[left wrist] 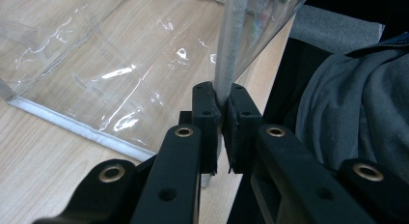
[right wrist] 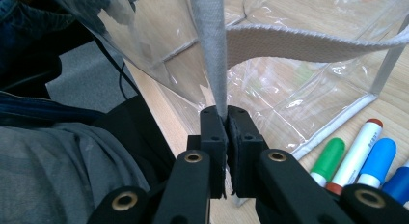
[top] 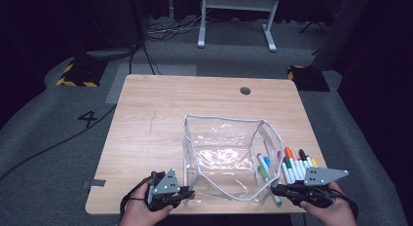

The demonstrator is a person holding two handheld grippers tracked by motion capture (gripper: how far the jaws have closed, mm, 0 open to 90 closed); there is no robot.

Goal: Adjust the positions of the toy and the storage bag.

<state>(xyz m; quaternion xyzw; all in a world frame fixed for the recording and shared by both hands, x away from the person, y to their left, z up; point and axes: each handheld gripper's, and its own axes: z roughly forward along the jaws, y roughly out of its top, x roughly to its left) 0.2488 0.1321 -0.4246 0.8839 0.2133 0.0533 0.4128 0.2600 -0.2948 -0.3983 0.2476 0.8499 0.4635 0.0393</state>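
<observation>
A clear plastic bag (top: 221,158) with white trim stands open on the wooden desk (top: 146,119), near the front edge and a little right of the middle. The left gripper (top: 187,193) sits at the bag's front left corner with its jaws pressed together on the white edge strip (left wrist: 230,55) there; in the left gripper view the strip rises straight up out of the pinched pads. The right gripper (top: 275,189) is at the bag's front right corner, its jaws likewise clamped tight on a white strap (right wrist: 212,50). A bunch of coloured markers (top: 297,165) lies on the desk just beside the bag's right side, close to the right edge, and one green marker (top: 265,177) lies against the bag's right wall.
</observation>
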